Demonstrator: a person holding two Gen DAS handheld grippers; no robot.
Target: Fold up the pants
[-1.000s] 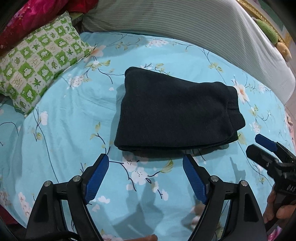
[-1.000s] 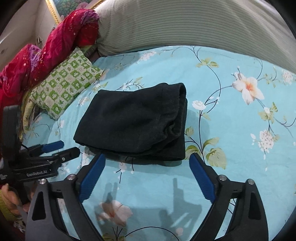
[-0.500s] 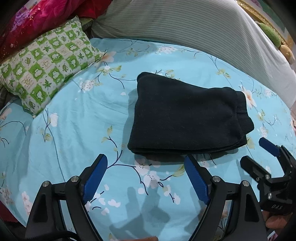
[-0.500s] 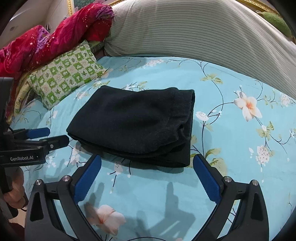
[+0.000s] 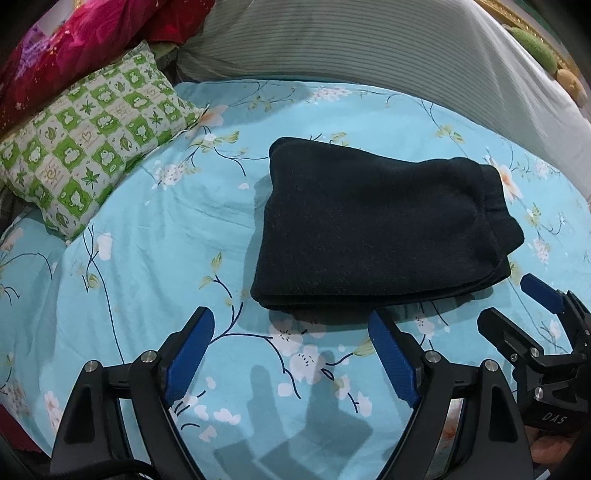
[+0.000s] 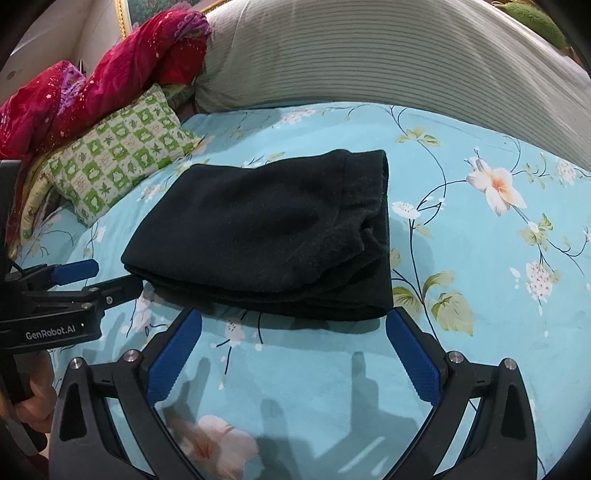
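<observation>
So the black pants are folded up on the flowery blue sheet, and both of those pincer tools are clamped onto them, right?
Not quite. The black pants do lie folded on the flowery blue sheet, but the left gripper and right gripper are open and empty, just short of the near edge, as both wrist views show.

A bedroom in a home; a bed spread with a light blue cotton sheet printed with white blossoms and dark twigs [image 5: 155, 229] fills both views; a green-and-white checked pillow [image 5: 92, 147] lies at its head beside a crumpled red sequinned blanket [image 6: 96, 85]; a large grey-striped bolster [image 6: 388, 59] runs along the far edge; a gilt picture frame [image 6: 123, 18] hangs on the wall behind.
</observation>
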